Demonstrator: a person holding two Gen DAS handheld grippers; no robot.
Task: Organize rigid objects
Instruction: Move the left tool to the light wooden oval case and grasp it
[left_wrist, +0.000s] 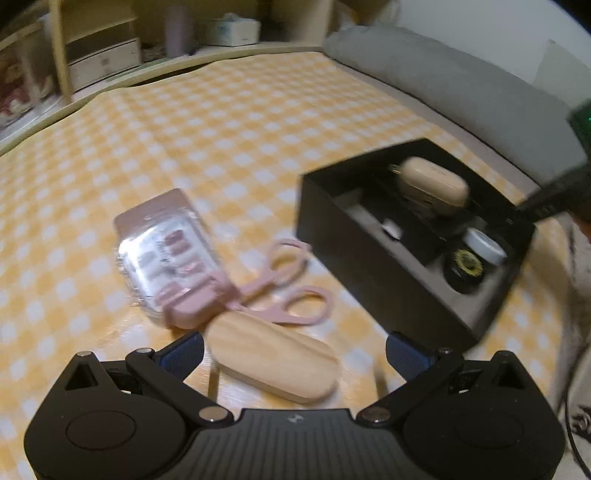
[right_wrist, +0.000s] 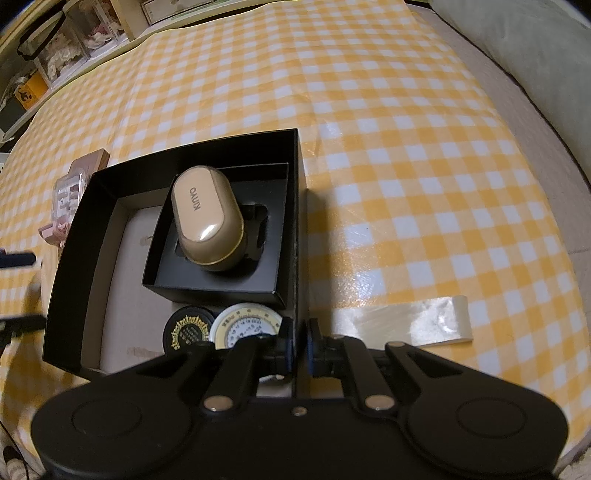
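Observation:
A black open box (left_wrist: 373, 266) stands on the yellow checked cloth, also in the right wrist view (right_wrist: 74, 295). It holds a beige oval case (right_wrist: 207, 225), a black-and-gold round tin (right_wrist: 188, 330) and a white round tin (right_wrist: 245, 325). My right gripper (right_wrist: 299, 350) is shut on the box's right wall. In the left wrist view, a wooden oval block (left_wrist: 275, 360) lies between the fingers of my open left gripper (left_wrist: 295, 350), apart from the pads. Pink scissors (left_wrist: 288, 288) and a pink pack of press-on nails (left_wrist: 173, 258) lie just beyond it.
A strip of clear tape (right_wrist: 406, 321) lies on the cloth right of the box. A grey cushion (left_wrist: 461, 85) borders the cloth at the right. Shelves with boxes (left_wrist: 103, 59) stand behind the far edge.

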